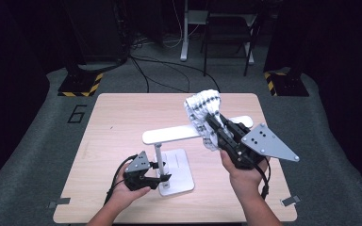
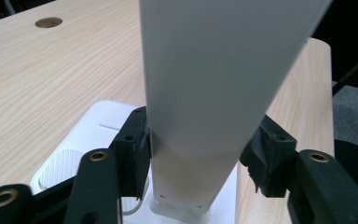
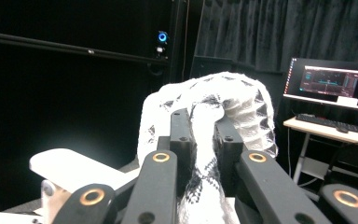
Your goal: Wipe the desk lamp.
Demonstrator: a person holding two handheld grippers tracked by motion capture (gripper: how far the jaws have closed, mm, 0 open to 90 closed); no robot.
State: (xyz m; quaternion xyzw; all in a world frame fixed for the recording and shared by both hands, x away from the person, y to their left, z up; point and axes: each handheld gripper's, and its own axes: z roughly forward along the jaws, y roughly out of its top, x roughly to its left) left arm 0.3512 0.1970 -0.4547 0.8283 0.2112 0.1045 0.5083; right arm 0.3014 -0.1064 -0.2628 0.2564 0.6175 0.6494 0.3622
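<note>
A white stand has a flat base (image 1: 181, 175), a thin post (image 1: 159, 157) and a long level arm (image 1: 179, 133). It rests on the wooden table (image 1: 118, 122). My left gripper (image 1: 162, 177) lies low beside the base. Its pads (image 2: 135, 154) flank the post (image 2: 205, 93) closely, just off its sides, so it is open. My right gripper (image 1: 210, 123) is raised over the arm's right end, shut on a white knitted cloth with dark pattern (image 1: 202, 106). The cloth (image 3: 242, 100) bunches above the right gripper (image 3: 205, 121) and hangs down between its jaws.
The stand's arm (image 3: 70, 168) lies below and left of the cloth. A cable hole (image 2: 48, 22) is in the tabletop. Beyond the table, cables (image 1: 169, 70) cross the floor between two striped stand feet (image 1: 80, 84). A lit monitor (image 3: 331, 81) stands on a desk at far right.
</note>
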